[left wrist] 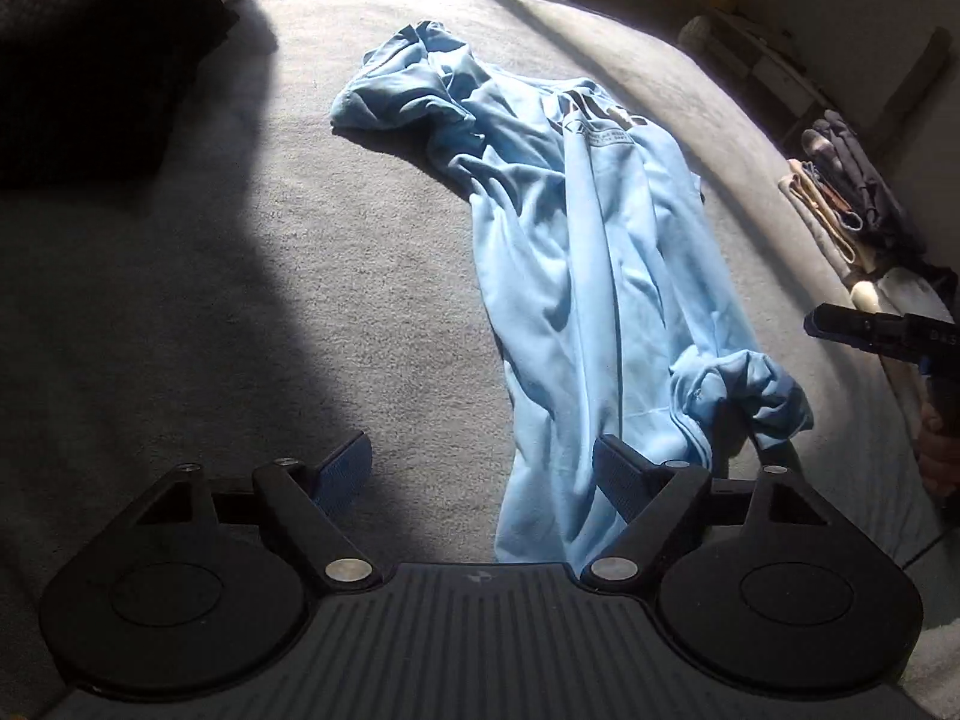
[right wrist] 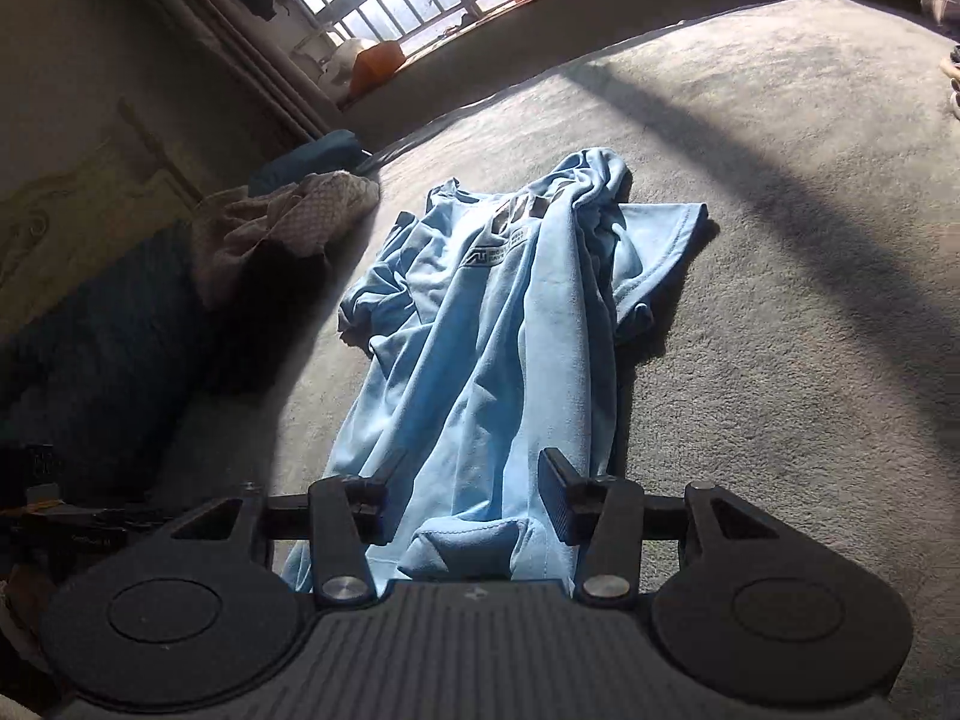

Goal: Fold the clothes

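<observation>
Light-blue T-shirt (right wrist: pixel 480 324), thin, limp knit rumpled lengthwise on the grey bed (right wrist: pixel 750 240), looks best pinched at its near hem corners by the left hand-held gripper (left wrist: pixel 486 471) and right hand-held gripper (right wrist: pixel 474 498), both open and empty.

Light blue shirt (right wrist: pixel 480 348) on a grey bed cover (right wrist: pixel 750 240)

The shirt carries a dark printed logo (right wrist: pixel 495 255) across its chest. A beige cloth with a fine checked pattern (right wrist: pixel 300 210) lies beside a dark teal pillow (right wrist: pixel 102 348). The gripper fingers (left wrist: pixel 342 468) have blue ribbed pads on black frames.
</observation>
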Motion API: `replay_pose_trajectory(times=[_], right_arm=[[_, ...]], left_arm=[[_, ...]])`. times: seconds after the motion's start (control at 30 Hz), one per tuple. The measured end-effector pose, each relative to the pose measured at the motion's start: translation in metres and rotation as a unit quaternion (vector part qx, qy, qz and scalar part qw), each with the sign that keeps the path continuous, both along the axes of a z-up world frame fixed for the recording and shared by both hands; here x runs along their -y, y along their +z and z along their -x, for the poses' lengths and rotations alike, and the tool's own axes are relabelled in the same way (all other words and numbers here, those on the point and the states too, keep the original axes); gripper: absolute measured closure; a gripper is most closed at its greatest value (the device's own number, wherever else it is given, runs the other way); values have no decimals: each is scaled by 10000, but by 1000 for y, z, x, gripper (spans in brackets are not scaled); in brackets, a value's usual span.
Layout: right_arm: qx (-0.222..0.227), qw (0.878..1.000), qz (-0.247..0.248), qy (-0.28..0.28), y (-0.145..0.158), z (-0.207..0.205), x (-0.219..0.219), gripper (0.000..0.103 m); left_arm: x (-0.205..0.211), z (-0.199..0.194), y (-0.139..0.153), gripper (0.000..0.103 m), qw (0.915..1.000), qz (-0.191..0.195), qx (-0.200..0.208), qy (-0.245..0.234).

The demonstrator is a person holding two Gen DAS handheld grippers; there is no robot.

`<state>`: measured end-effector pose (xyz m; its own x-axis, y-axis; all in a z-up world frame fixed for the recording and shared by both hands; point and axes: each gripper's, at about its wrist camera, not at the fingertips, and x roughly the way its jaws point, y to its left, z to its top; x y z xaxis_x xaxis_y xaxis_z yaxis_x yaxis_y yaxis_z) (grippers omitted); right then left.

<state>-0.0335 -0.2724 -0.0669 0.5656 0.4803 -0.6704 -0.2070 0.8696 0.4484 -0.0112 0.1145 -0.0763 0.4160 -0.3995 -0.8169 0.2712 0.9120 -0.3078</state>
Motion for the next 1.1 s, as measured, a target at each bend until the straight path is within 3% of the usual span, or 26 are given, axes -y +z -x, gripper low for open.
replay_pose_trajectory(times=[0.17, 0.23, 0.27, 0.3, 0.33, 0.4, 0.5, 0.6, 0.67, 0.77, 0.87, 0.93, 1.03, 1.1], right_arm=[[-292, 9964, 799, 40, -28, 20, -15, 54], [-384, 9935, 1076, 17, -41, 27, -17, 55], [-349, 9917, 1233, 49, -45, 29, -18, 58], [-298, 9898, 1392, 89, -48, 31, -20, 67], [-247, 9875, 1550, 128, -51, 34, -21, 83], [-39, 9791, 2021, 247, -49, 37, -25, 98], [942, 9477, 3033, 321, -12, 43, -27, 98], [1893, 9051, 3768, 539, 28, 54, -22, 98], [2247, 8764, 4158, 921, 37, 67, -21, 98], [1836, 8497, 4673, 1613, 11, 79, -17, 96], [763, 8359, 5044, 2027, -36, 87, -10, 85], [428, 8333, 5103, 2083, -48, 95, -2, 80], [470, 8782, 4386, 1846, -26, 99, 9, 69], [557, 9084, 3801, 1650, -7, 97, 13, 67]], left_arm=[[12, 26, -26, 28, 9999, -132, -53, -47], [13, 32, -33, 42, 9998, -191, -26, 109], [12, 35, -36, 43, 9996, -173, -8, 202], [11, 37, -38, 46, 9994, -155, 11, 294], [11, 38, -40, 49, 9992, -159, 24, 360], [11, 38, -42, 55, 9987, -204, 57, 456], [8, 37, -41, 62, 9984, -224, 42, 514], [4, 37, -41, 64, 9984, -168, 13, 534], [4, 38, -41, 64, 9985, -155, 22, 533], [5, 41, -42, 64, 9987, -182, 104, 464], [3, 45, -42, 63, 9991, -116, 146, 380], [-2, 46, -41, 59, 9992, 16, 117, 374], [-11, 49, -39, 48, 9985, 298, 76, 455], [-14, 48, -41, 48, 9976, 445, 33, 537]])
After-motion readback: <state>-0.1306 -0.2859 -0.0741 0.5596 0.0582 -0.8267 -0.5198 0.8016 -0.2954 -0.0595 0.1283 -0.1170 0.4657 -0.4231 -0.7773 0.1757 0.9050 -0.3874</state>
